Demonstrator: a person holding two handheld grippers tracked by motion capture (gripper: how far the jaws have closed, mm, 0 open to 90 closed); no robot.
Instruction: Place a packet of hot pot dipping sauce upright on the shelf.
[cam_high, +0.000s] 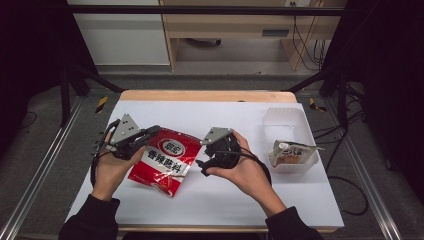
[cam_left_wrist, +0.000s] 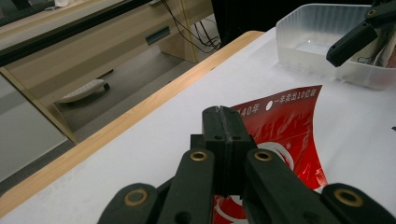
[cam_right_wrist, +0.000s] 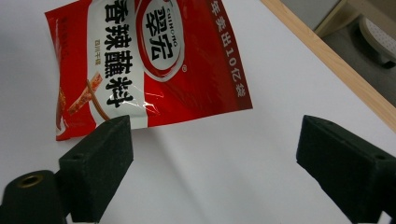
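Note:
A red seasoning packet (cam_high: 164, 161) with white Chinese lettering lies left of centre on the white table cover. My left gripper (cam_high: 152, 131) is at its far left corner. In the left gripper view its jaws are pressed together (cam_left_wrist: 223, 116) on the packet's edge (cam_left_wrist: 285, 126). My right gripper (cam_high: 202, 161) is just right of the packet and points at it. Its jaws stand wide open (cam_right_wrist: 210, 154), with bare table between them. In the right gripper view the packet (cam_right_wrist: 154, 60) lies just beyond the left jaw's tip and is not touching it.
A clear plastic tub (cam_high: 287, 122) stands at the right and holds a pale snack pouch (cam_high: 292, 152). The tub's wall (cam_left_wrist: 322, 37) is also in the left gripper view, with one right-gripper jaw in front of it. The wooden table edge (cam_high: 207, 95) runs along the far side.

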